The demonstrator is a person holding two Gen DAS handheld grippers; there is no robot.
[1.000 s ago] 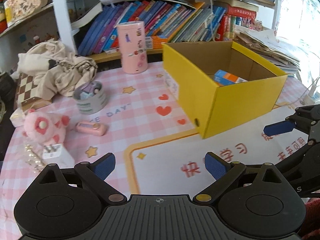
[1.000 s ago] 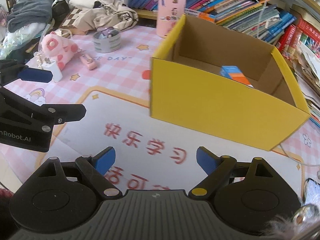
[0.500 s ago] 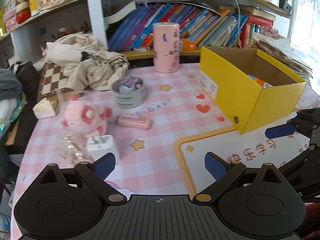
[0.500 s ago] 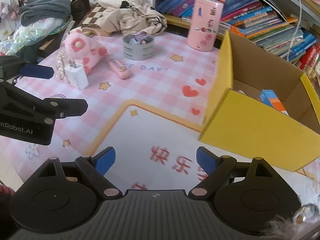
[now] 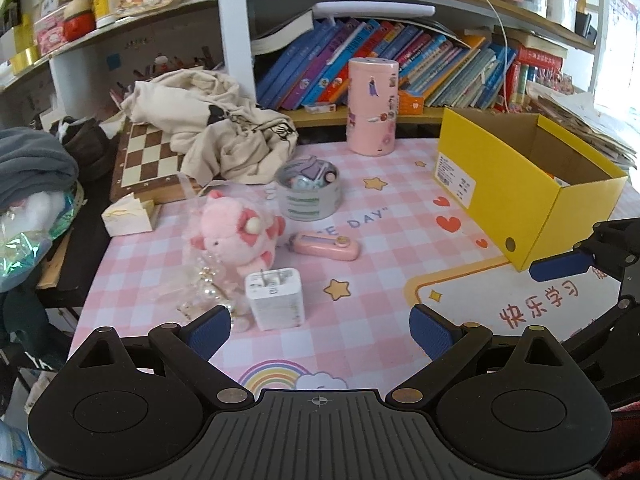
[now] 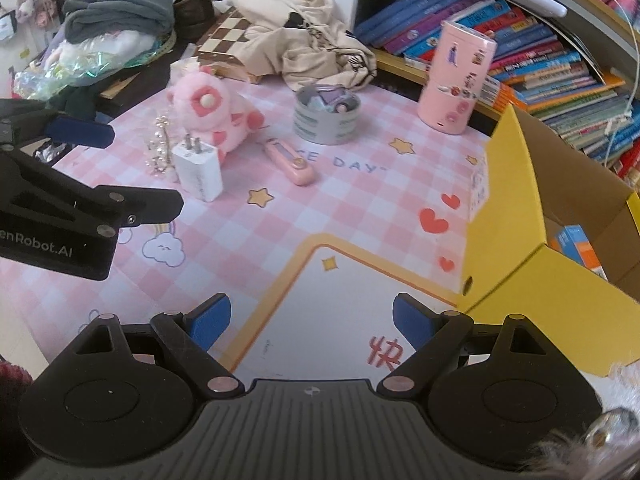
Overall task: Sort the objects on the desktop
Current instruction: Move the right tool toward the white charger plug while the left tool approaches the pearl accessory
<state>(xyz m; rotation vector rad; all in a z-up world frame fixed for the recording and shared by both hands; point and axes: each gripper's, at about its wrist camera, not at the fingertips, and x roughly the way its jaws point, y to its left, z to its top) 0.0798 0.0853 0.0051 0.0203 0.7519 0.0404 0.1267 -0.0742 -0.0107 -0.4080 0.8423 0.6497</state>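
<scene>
On the pink checked desk mat lie a white plug charger (image 5: 275,298) (image 6: 199,174), a pink plush toy (image 5: 236,232) (image 6: 208,114), a pink flat gadget (image 5: 325,246) (image 6: 291,162), a bead string (image 5: 206,286) (image 6: 160,148) and a grey tape roll (image 5: 309,194) (image 6: 327,120) stuffed with small items. The yellow box (image 5: 516,204) (image 6: 532,280) at the right holds a blue and orange pack (image 6: 578,250). My left gripper (image 5: 320,330) is open just short of the charger. My right gripper (image 6: 312,322) is open over the white mat panel, nothing between its fingers.
A pink cylinder tin (image 5: 373,106) (image 6: 456,78) stands before a shelf of books (image 5: 400,64). A chessboard (image 5: 150,160) under a beige cloth (image 5: 216,136) sits at the back left. Dark clothes (image 6: 118,6) pile beyond the desk's left edge.
Both grippers have swung left across the desk, away from the yellow box. The plush toy, charger and pink gadget now lie ahead of them. Both stayed open.
</scene>
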